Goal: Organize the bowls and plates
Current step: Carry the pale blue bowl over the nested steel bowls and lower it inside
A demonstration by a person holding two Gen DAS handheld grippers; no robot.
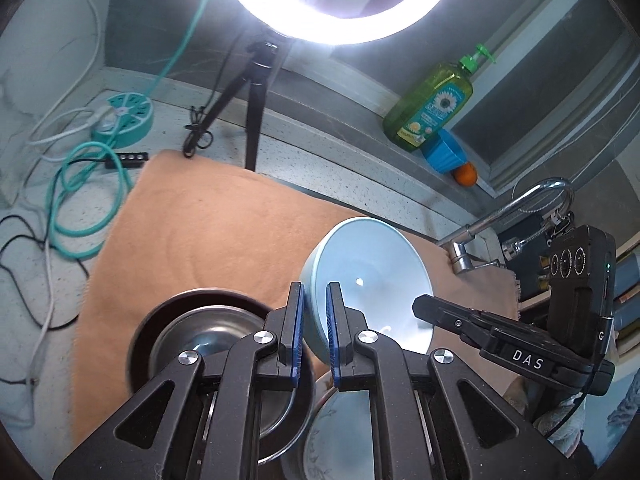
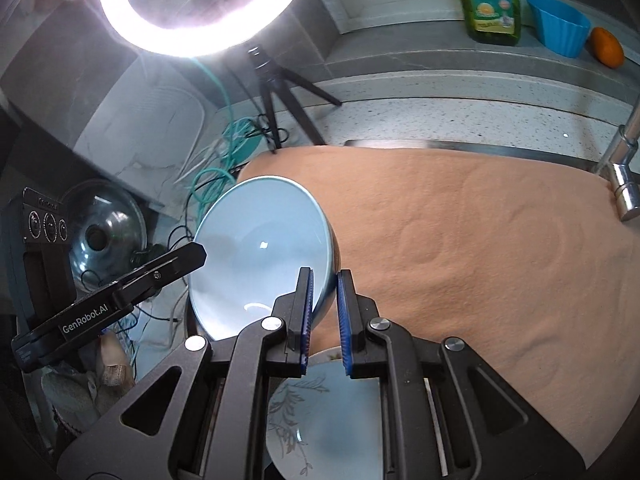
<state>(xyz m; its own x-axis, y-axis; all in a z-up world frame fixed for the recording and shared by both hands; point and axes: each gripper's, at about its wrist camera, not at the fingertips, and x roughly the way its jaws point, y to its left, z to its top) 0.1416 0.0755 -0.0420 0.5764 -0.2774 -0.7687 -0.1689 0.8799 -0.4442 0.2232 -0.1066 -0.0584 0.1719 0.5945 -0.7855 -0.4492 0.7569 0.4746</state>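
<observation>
A light blue bowl [image 1: 372, 276] [image 2: 256, 240] hangs tilted above the orange cloth [image 1: 208, 232] [image 2: 480, 240], held from both sides. My left gripper [image 1: 316, 292] is shut on its left rim, and in the right wrist view it [image 2: 192, 258] reaches in from the left. My right gripper [image 2: 325, 278] is shut on the opposite rim, and in the left wrist view it [image 1: 424, 306] comes in from the right. Under the bowl lies a white plate with a leaf pattern [image 2: 332, 420] [image 1: 340, 436]. A steel bowl inside a dark dish [image 1: 200, 332] sits to the left.
A ring light on a black tripod [image 1: 256, 100] [image 2: 272, 92] stands behind the cloth. A green soap bottle [image 1: 432, 104], a blue cup [image 1: 444, 154] and an orange [image 1: 466, 174] line the back ledge. A faucet [image 1: 520, 208] [image 2: 624, 168] is at the right. Teal cables [image 1: 80, 200] lie left.
</observation>
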